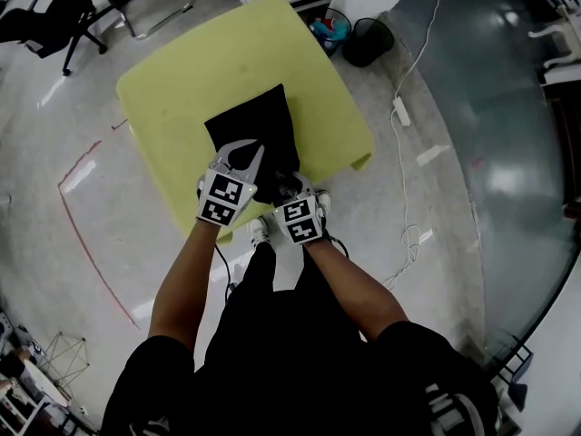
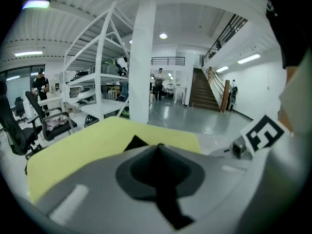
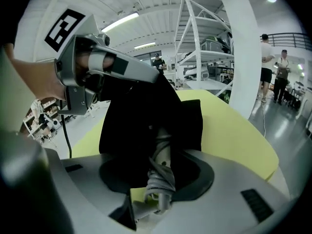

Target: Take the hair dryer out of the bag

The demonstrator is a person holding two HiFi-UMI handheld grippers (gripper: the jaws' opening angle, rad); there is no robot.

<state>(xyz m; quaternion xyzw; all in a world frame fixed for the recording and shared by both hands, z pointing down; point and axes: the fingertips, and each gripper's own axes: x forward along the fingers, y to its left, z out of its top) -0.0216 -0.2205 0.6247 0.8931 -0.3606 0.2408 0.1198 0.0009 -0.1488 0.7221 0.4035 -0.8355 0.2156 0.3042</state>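
Gripping the hair dryer (image 3: 164,152) by its handle with the right tongs (image 3: 158,167), narrow about the cord (image 3: 157,182) wound round it. Handle out at the mouth of the black bag (image 3: 131,116), wide end hidden inside. Pinching with the left tongs (image 2: 158,147), shut tight, seemingly on the bag's lifted edge. Below, the yellow table (image 1: 182,80), bag lying toward its near edge.

Likely to slip on loose cord loops if pulled hard. Could snag the wide end in the cloth, or drag the whole bag along on losing the left pinch, perhaps off the table.
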